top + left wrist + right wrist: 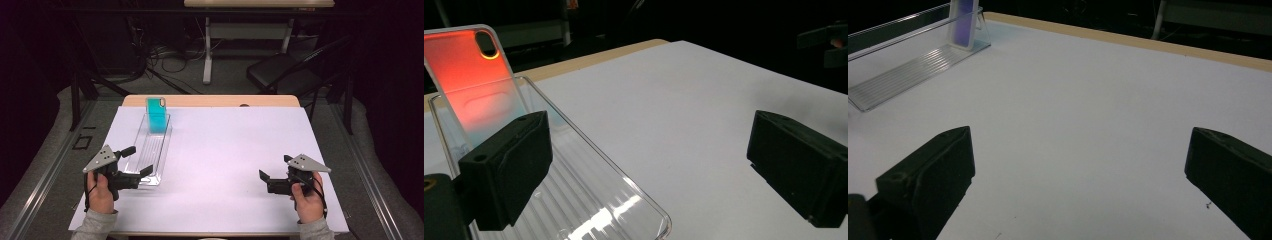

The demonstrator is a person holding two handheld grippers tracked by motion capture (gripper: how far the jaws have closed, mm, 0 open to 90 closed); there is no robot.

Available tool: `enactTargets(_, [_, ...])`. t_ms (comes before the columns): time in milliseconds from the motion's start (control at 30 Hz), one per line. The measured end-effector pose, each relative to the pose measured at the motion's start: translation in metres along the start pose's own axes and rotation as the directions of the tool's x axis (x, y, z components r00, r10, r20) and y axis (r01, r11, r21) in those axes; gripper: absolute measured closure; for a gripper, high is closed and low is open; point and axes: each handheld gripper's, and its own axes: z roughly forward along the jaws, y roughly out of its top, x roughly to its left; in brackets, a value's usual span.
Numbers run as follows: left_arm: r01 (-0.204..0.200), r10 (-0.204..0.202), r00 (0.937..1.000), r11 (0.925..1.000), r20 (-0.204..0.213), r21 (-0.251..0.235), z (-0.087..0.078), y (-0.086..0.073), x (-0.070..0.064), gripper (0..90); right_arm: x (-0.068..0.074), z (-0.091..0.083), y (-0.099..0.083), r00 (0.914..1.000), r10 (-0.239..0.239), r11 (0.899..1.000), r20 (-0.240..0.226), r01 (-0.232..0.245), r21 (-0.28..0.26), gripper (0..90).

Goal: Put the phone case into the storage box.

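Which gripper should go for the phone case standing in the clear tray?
Left, probably. The left gripper is open right over the clear tray that holds the phone case. The right gripper, also open, sits far across the white sheet.

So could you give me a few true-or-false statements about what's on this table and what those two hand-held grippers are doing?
1. The phone case stands upright at the far end of the clear tray. True.
2. The left gripper is shut on the phone case. False: its jaws are spread wide, holding nothing, at the tray's near end, apart from the case.
3. The right gripper is open over bare white table cover. True.
4. The tray lies on the right half of the table. False: it is on the left side, by the left gripper.
5. Several phone cases fill the tray. False: one case stands there; the remaining ribbed slots are empty.
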Motion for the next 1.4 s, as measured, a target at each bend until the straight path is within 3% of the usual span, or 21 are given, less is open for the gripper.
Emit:
enactTargets(233, [0.025, -0.025, 0.9996, 0.9997, -0.013, 0.002, 0.0, -0.009, 0.004, 4.7, -0.003, 0.006, -0.01, 0.9999, 0.012, 1.0, 0.0, -0.012, 0.007, 0.0])
enactTargets(533, [0.023, -0.023, 0.9997, 0.9997, -0.012, 0.009, 0.002, -0.016, 0.006, 4.7, -0.004, 0.011, -0.018, 0.9999, 0.016, 1.0, -0.001, -0.016, 0.009, 0.0])
enactTargets(867, [0.02, -0.02, 0.9996, 0.9996, -0.018, 0.02, 0.002, -0.018, 0.008, 4.7, -0.003, 0.014, -0.023, 0.9998, 0.02, 1.0, -0.002, -0.02, -0.006, 0.0])
enactTargets(1000, [0.029, -0.029, 0.9994, 0.9993, -0.021, 0.022, 0.002, -0.019, 0.009, 4.7, -0.004, 0.016, -0.026, 0.9991, 0.04, 0.999, -0.011, -0.04, 0.007, 0.0])
enactTargets(1400, [0.028, -0.027, 0.9994, 0.9995, -0.022, 0.017, 0.001, -0.019, 0.009, 4.7, -0.005, 0.019, -0.029, 0.9991, 0.041, 0.999, -0.013, -0.04, 0.02, 0.0])
